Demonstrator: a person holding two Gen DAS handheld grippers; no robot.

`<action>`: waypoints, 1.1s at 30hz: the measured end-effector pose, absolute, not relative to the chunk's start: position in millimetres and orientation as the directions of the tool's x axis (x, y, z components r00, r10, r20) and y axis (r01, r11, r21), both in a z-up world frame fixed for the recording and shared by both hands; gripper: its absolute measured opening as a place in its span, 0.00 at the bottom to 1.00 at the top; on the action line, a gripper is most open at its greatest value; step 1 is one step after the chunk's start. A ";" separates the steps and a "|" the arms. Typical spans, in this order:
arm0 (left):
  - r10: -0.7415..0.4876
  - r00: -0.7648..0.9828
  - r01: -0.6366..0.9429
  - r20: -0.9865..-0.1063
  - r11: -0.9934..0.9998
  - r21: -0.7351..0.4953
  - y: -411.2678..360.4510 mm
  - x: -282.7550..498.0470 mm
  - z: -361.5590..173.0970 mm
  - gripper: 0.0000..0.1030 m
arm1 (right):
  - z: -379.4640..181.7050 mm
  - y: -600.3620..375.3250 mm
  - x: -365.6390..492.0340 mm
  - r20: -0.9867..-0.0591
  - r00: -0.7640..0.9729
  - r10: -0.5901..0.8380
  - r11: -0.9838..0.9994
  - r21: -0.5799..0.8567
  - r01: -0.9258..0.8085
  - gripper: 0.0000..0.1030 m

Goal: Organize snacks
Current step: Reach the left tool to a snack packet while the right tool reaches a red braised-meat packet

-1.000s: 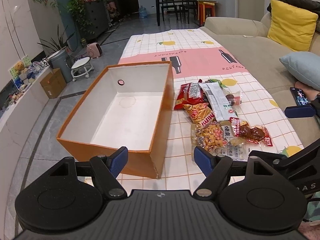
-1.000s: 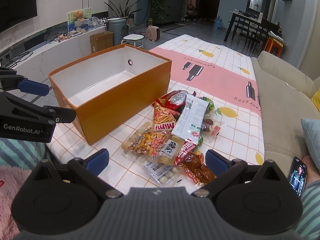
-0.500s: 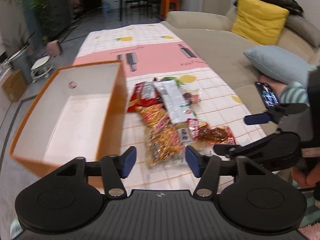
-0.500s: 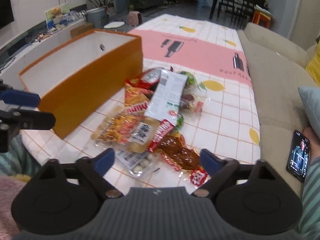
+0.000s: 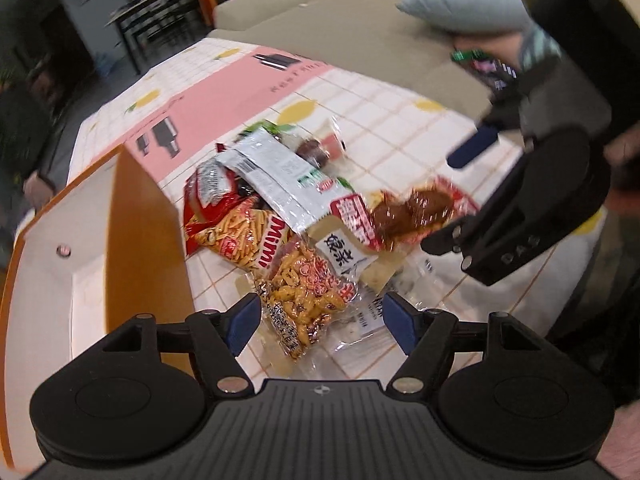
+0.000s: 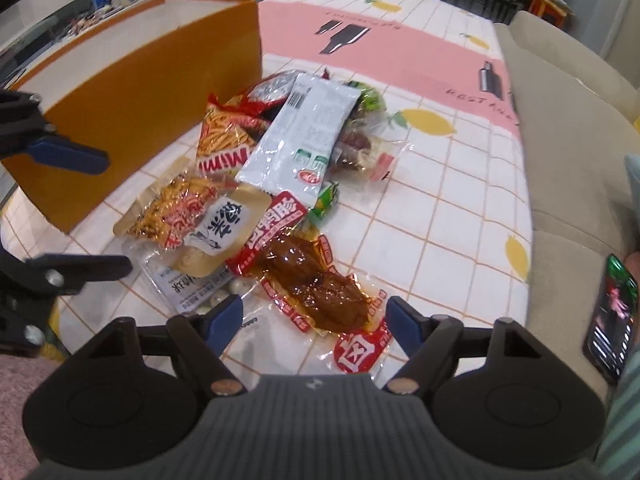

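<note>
Right gripper (image 6: 314, 318), jaws apart, over meat packet (image 6: 320, 292)

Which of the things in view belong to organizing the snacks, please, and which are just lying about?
Job:
- orange box
- Mimi snack bag
- white packet
- braised meat pack
- fried snack bag

Lying about:
- phone
- blue cushion
- sofa

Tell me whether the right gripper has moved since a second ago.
Yes. The right gripper, open and just closing, has come down and closer to the snack pile; the orange box now sits further left.
</note>
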State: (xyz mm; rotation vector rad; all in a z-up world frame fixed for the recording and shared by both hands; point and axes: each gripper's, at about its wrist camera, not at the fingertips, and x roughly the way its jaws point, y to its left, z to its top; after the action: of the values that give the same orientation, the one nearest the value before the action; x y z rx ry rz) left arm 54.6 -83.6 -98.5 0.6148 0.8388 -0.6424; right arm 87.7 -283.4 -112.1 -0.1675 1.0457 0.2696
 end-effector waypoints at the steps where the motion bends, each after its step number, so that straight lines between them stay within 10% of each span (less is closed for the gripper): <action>1: -0.266 0.501 0.727 -0.823 0.645 0.234 -83.5 56.9 -102.4 0.79 | -113.6 -282.3 89.2 -0.870 0.472 0.145 0.950 -0.011 -0.312 0.74; 22: -0.285 0.481 0.712 -0.829 0.679 0.179 -86.5 94.0 -140.0 0.91 | -143.8 -275.3 125.5 -0.870 0.423 0.255 0.925 0.091 -0.369 0.76; 29: -0.213 0.522 0.663 -0.826 0.710 0.236 -83.6 88.0 -133.7 0.49 | -144.4 -291.1 128.8 -0.875 0.397 0.279 0.950 0.191 -0.247 0.63; 33: -0.182 0.548 0.646 -0.816 0.712 0.275 -85.8 81.8 -134.8 0.45 | -142.4 -289.8 127.7 -0.876 0.413 0.248 0.958 0.160 -0.237 0.56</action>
State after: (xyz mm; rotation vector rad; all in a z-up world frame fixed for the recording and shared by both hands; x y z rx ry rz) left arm 81.8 -85.8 -134.8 0.6077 0.8587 -0.5273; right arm 127.7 -289.8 -142.4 0.0114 1.1034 0.3053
